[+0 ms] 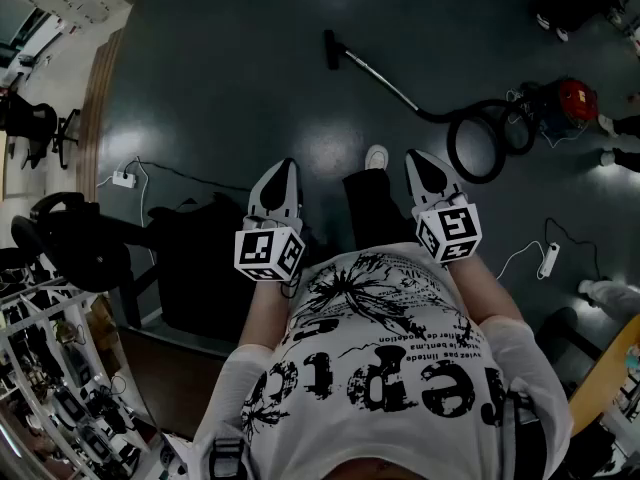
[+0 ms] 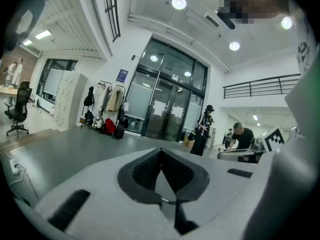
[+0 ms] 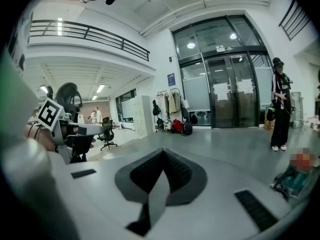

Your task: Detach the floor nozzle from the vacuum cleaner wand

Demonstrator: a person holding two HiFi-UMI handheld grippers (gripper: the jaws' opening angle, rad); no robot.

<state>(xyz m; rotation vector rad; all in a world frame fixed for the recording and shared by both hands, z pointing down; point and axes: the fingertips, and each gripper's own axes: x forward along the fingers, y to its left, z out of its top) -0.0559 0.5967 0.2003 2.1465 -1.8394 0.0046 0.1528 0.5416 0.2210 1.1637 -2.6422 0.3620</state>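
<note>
the floor nozzle (image 1: 331,48) lies on the dark floor (image 1: 230,78) far ahead of the person, attached to the end of the metal wand (image 1: 382,80). the wand runs back on a slant to a black hose (image 1: 478,144) curled in a loop, and the hose ends at the red vacuum body (image 1: 566,102). all of it is well apart from both grippers.

the left gripper (image 1: 284,172) is held out in front of the person's chest, jaws closed together with nothing between them; its own view shows the dark pads (image 2: 148,170) meeting at the tip. the right gripper (image 1: 417,160) is held beside it, also closed and empty, its pads (image 3: 176,171) pressed together. one of the person's shoes (image 1: 376,156) shows between the two grippers in the head view.

a white power strip (image 1: 123,178) lies on the floor to the left, another power strip (image 1: 548,259) to the right. a black office chair (image 1: 75,240) stands at the left edge. in the right gripper view a person in black (image 3: 280,106) stands before tall glass doors (image 3: 227,91).
</note>
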